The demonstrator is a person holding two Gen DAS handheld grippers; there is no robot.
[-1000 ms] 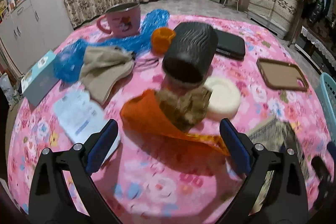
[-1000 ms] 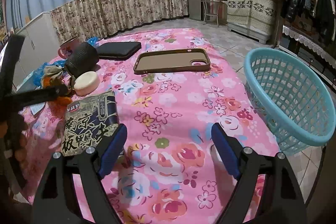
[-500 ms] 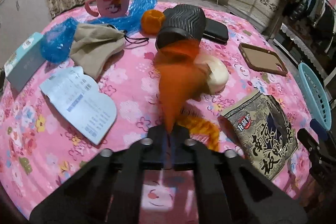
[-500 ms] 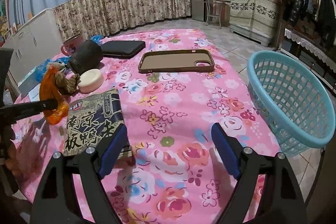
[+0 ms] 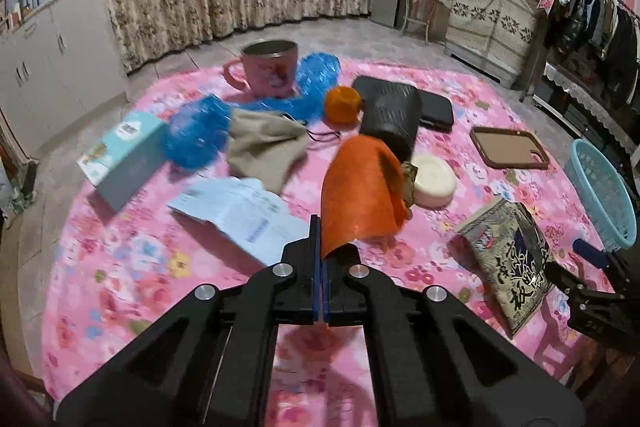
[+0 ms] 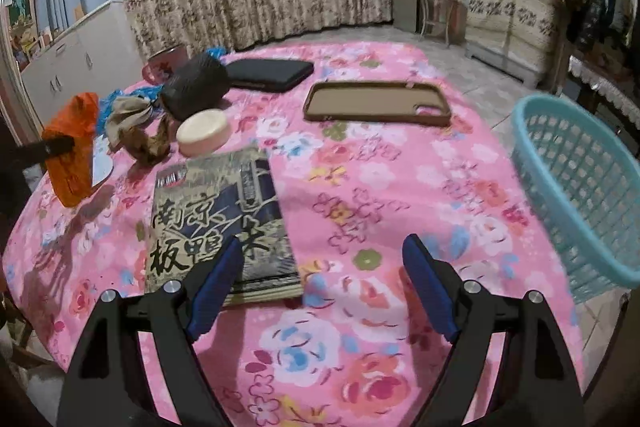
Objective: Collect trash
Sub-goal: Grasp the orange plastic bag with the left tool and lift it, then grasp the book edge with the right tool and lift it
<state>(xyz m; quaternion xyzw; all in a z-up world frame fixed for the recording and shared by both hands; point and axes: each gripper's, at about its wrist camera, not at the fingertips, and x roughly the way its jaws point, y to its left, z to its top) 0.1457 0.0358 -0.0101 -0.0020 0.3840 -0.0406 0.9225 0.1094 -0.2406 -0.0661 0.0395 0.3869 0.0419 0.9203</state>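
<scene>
Beyond the counter's [image 6: 360,187] right edge waits the blue basket [image 6: 580,195]. My left gripper [image 5: 320,263] has just clamped its jaws on the orange wrapper [image 5: 360,195] and lifted it clear, so one piece of trash is secured. My right gripper [image 6: 320,283] hovers low, jaws wide and empty, over the snack packet [image 6: 216,211].

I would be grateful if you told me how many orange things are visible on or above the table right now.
2: an orange wrapper held up in the shut left gripper, and an orange ball on the table beside the pink mug. Others may be hidden beneath the clutter.
</scene>
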